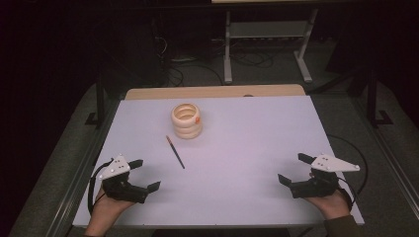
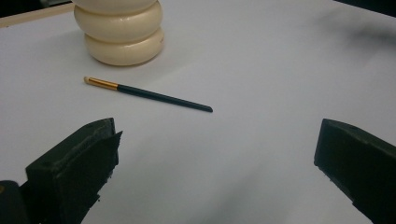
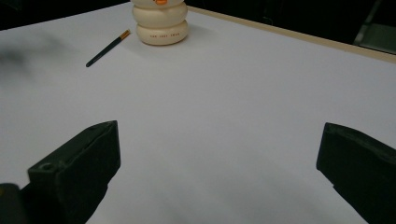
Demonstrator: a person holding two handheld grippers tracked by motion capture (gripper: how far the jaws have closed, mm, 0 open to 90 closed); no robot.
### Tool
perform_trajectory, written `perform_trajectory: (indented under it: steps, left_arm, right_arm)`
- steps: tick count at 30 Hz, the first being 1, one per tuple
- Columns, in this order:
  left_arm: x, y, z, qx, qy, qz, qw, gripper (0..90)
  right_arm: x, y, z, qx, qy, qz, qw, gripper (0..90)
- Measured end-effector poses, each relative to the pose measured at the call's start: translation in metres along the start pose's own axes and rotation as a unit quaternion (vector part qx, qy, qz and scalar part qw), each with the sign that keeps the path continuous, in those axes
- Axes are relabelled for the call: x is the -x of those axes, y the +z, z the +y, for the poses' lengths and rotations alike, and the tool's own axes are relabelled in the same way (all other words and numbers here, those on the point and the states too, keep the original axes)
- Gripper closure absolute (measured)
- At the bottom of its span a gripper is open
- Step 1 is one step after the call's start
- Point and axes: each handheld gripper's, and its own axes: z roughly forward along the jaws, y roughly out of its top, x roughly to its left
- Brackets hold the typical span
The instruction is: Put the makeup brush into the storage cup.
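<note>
Nothing has been picked up yet. The brush (image 1: 175, 152) lies flat on the table (image 1: 257, 148), left of its middle, bristle end pointing toward the far edge and just short of the cream ringed holder (image 1: 187, 120), which stands upright (its mouth open to the top) nearer the far edge. They are near but not touching. The left gripper (image 1: 140, 174) sits by the near left corner, jaws spread wide and empty, aimed at the brush. The right gripper (image 1: 295, 169) sits by the near right corner, likewise wide open and holding nothing. The likely job, putting the brush in the holder, remains entirely ahead: reach, grasp, lift, drop in.
</note>
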Motion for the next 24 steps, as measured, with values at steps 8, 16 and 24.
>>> perform_trajectory:
  steps: [8,16,24]
  left_arm:
    - [0.000,0.002,0.002,-0.001,0.000,0.001,1.0000,0.0]
    - [-0.002,0.005,0.005,-0.002,-0.002,-0.003,1.0000,0.0]
    - [-0.001,0.011,0.008,-0.006,0.002,-0.007,1.0000,0.0]
  right_arm:
    - [0.000,-0.001,0.001,0.005,0.005,0.000,1.0000,0.0]
    - [0.001,-0.001,0.001,0.010,-0.002,0.000,0.9999,0.0]
    - [0.001,-0.004,0.001,0.014,0.006,-0.001,0.9999,0.0]
